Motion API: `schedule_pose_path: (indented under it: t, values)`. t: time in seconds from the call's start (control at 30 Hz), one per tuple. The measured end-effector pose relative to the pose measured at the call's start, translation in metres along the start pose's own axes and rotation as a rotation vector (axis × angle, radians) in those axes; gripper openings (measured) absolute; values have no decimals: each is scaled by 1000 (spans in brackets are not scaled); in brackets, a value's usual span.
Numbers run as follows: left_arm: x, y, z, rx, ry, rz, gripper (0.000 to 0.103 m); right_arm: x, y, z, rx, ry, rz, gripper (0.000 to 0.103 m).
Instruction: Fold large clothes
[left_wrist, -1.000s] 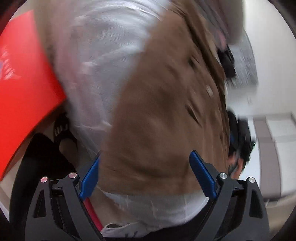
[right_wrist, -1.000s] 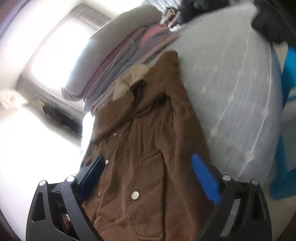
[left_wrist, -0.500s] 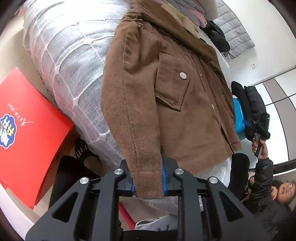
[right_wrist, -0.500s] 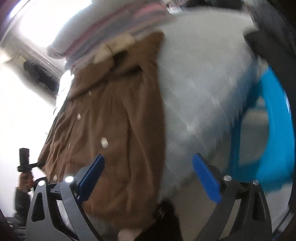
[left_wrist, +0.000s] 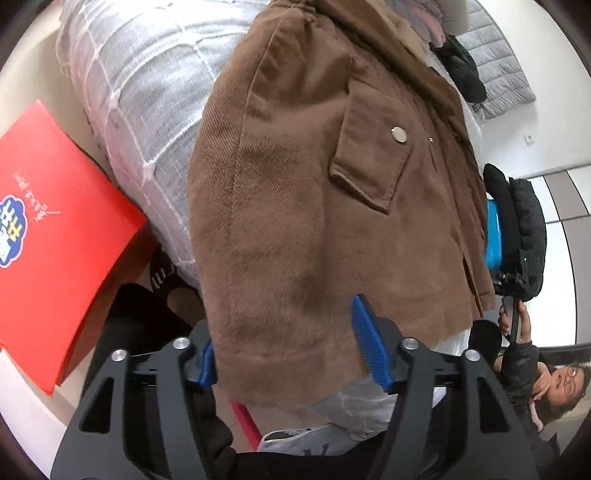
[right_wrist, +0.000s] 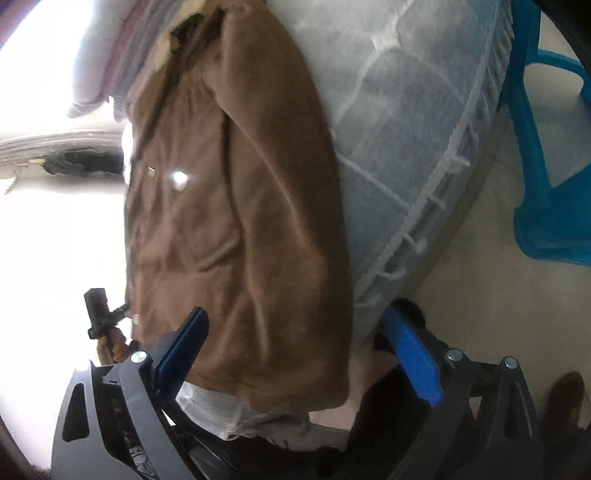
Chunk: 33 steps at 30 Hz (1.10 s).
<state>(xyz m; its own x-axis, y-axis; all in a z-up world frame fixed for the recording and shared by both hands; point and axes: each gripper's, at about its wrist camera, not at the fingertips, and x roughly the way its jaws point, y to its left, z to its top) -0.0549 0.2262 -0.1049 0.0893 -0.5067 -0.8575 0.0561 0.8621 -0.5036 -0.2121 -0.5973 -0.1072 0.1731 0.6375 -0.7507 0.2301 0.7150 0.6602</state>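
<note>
A brown corduroy jacket (left_wrist: 369, 122) lies front up on a bed with a grey checked cover (left_wrist: 155, 85). One sleeve (left_wrist: 258, 258) hangs over the bed's edge, its cuff between the blue pads of my left gripper (left_wrist: 284, 332). Those jaws are opening and the right pad stands clear of the cloth. In the right wrist view the jacket (right_wrist: 177, 192) runs up the frame. Its other sleeve (right_wrist: 288, 221) ends between the wide-spread fingers of my right gripper (right_wrist: 295, 314), which is open and not pressing on it.
A red flat box (left_wrist: 55, 221) leans beside the bed. A blue plastic stool (right_wrist: 546, 184) stands on the floor at the bed's other side. A person (left_wrist: 524, 369) sits low by a black coat (left_wrist: 524, 229). Folded clothes (right_wrist: 122, 66) are stacked beyond the collar.
My left gripper closed on the sleeve cuff half a second ago and its jaws have now parted around it. My right gripper swung down from over the jacket to the other cuff.
</note>
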Motion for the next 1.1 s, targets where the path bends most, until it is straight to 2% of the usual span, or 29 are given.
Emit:
schedule_pose_path:
  t: [0.13, 0.17, 0.2, 0.23, 0.27, 0.3, 0.37, 0.5, 0.57, 0.63, 0.67, 0.7, 0.73, 0.83, 0.87, 0.93, 0.97, 1.03, 1.1]
  values:
    - [5, -6, -1, 19, -4, 5, 63, 16, -5, 3, 50, 75, 20, 92]
    - [4, -8, -2, 27, -14, -5, 58, 17, -2, 4, 40, 76, 41, 91]
    - [2, -9, -3, 34, -26, -17, 50, 16, 1, 4, 30, 69, 68, 81]
    - [0, -9, -4, 37, -36, -20, 33, 14, 2, 2, 24, 61, 86, 68]
    - [-2, -8, -5, 38, -47, -28, 27, 11, 6, -2, 18, 54, 102, 44]
    - [-5, -12, -5, 45, -60, -29, 24, 7, 9, -6, 14, 38, 87, 31]
    - [-9, -16, -6, 68, -84, -18, 19, -3, 18, -13, -17, -8, 93, 15]
    - [-26, -22, -5, 83, -131, -34, 16, -24, 35, -29, -53, -104, 182, 12]
    - [-34, -21, -3, 88, -148, -49, 16, -36, 43, -32, -87, -154, 298, 12]
    - [-36, -22, -1, 92, -146, -40, 16, -29, 48, -29, -103, -132, 330, 18]
    - [-34, -21, 0, 94, -135, -38, 16, -22, 48, -28, -99, -110, 299, 30]
    - [-32, -21, -1, 96, -127, -36, 16, -13, 46, -25, -82, -81, 246, 51]
    - [-29, -20, 0, 92, -117, -33, 16, -7, 42, -23, -62, -66, 225, 55]
    - [-21, -15, 1, 69, -95, -45, 19, 1, 46, -21, -51, -71, 246, 60]
    - [-18, -12, 0, 56, -91, -48, 19, 1, 49, -22, -66, -77, 249, 59]
    - [-17, -12, 1, 55, -92, -45, 19, 2, 55, -25, -90, -104, 223, 26]
    - [-18, -14, 0, 61, -100, -37, 18, 4, 55, -27, -73, -122, 224, 15]
    - [-22, -22, -3, 89, -131, -8, 15, 0, 58, -35, -71, -177, 241, 13]
    - [-32, -32, -9, 111, -170, -1, 13, -8, 61, -44, -76, -231, 298, 12]
